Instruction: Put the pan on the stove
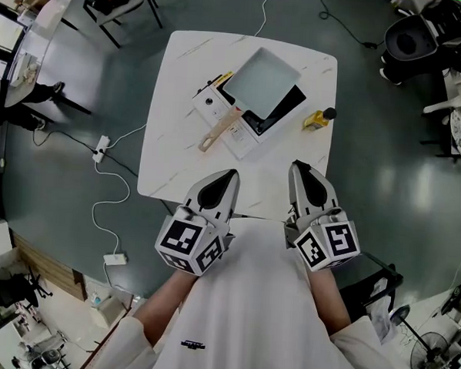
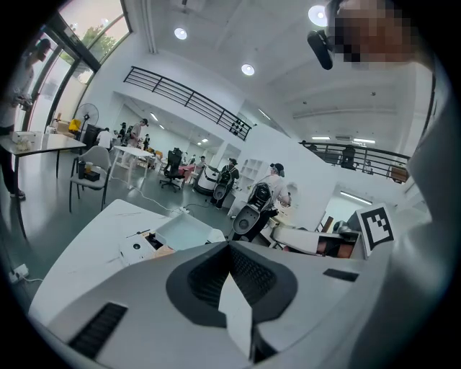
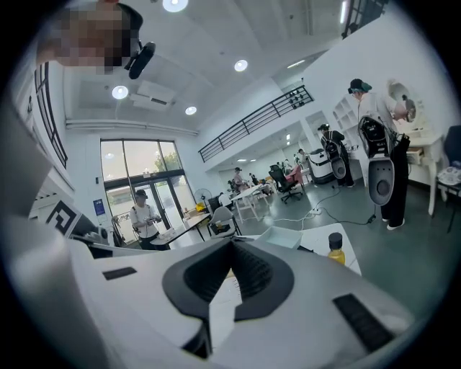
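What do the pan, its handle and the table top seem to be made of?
Pan: probably coated metal, matte pale grey.
Handle: looks wooden, tan and unpainted.
Table top: white with thin grey veins, so marble or a laminate imitation.

I have bare worktop [image 1: 174, 165] near and left of the stove [image 1: 287, 107]. The pan [image 1: 259, 81] sits over it, handle [image 1: 218, 133] jutting near-left, and a yellow bottle [image 1: 317, 119] stands right of the stove.

The left gripper [image 1: 224, 179] and right gripper [image 1: 300, 173] are held side by side, jaws closed, nothing gripped.
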A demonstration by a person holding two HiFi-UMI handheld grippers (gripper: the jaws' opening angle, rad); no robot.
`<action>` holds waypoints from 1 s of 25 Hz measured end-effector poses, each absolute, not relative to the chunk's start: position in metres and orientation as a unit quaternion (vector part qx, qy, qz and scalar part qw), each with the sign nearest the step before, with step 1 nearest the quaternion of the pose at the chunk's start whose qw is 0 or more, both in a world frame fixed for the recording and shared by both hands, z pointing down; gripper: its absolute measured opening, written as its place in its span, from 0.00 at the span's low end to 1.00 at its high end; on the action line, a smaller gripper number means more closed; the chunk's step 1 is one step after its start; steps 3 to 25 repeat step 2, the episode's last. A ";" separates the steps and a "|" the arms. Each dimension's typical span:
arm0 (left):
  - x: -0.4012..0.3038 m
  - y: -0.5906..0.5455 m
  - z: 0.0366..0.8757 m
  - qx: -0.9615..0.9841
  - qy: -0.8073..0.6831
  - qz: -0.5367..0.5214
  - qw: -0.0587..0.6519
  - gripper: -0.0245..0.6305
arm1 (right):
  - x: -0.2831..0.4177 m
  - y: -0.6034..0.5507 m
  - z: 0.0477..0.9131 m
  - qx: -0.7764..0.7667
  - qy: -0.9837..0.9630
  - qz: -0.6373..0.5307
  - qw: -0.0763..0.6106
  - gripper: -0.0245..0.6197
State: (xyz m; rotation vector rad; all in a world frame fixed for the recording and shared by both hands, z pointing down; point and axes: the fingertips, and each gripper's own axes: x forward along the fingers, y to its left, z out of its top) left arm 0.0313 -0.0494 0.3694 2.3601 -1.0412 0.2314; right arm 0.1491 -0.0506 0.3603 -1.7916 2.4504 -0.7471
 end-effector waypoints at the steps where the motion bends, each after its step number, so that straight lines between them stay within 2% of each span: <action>1: 0.031 -0.049 0.369 0.877 -0.386 0.086 0.272 0.04 | 0.149 -0.050 0.360 -0.574 0.784 -0.237 0.008 0.05; 25: 0.031 -0.048 0.369 0.878 -0.386 0.085 0.271 0.04 | 0.149 -0.049 0.360 -0.574 0.784 -0.235 0.008 0.05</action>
